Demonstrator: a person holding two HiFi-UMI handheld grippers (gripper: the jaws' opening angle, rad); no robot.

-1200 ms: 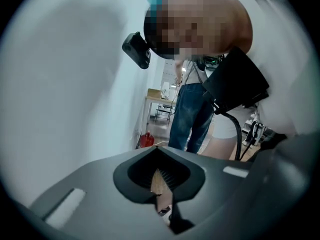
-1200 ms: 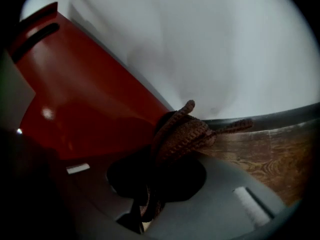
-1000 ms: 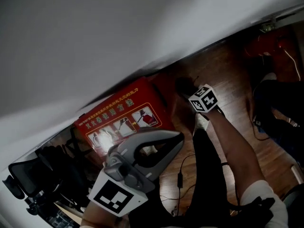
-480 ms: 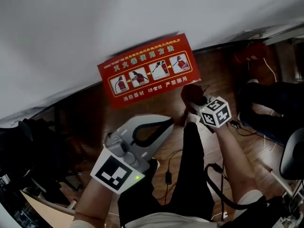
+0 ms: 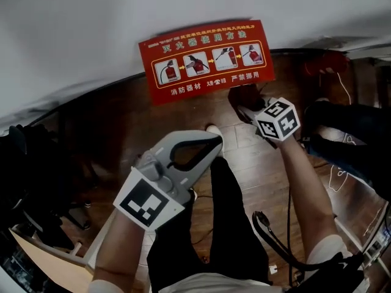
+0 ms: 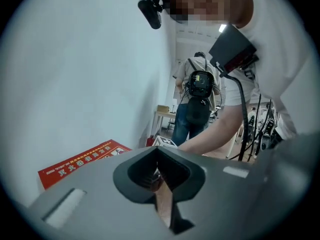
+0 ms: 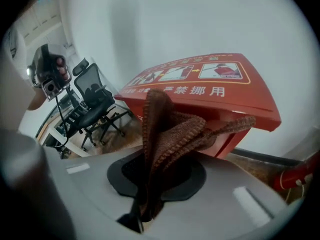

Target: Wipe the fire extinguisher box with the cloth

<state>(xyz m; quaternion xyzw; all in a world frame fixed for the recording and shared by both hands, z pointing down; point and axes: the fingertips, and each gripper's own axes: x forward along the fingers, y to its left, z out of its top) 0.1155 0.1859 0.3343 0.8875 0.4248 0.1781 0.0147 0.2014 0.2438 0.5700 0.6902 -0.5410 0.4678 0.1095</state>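
Note:
The red fire extinguisher box (image 5: 206, 60) stands against the white wall, its lid printed with usage pictures. My right gripper (image 5: 249, 105) is shut on a brown cloth (image 5: 244, 95) just below the box's right front edge. In the right gripper view the cloth (image 7: 170, 129) bunches up out of the jaws and reaches the box (image 7: 210, 84) under its lid. My left gripper (image 5: 214, 141) hangs lower in the middle, away from the box, with its jaws together and nothing between them. The left gripper view shows the box (image 6: 82, 161) low at the left.
A red extinguisher (image 5: 327, 63) lies on the wooden floor (image 5: 122, 133) right of the box. Cables (image 5: 333, 176) trail over the floor at the right. An office chair (image 7: 95, 101) stands at the left. A person with a backpack (image 6: 199, 84) stands further off.
The head view has swung, so the box now sits upright at the upper centre. The right gripper with the cloth has come up to the box's front edge. The left gripper has hardly moved.

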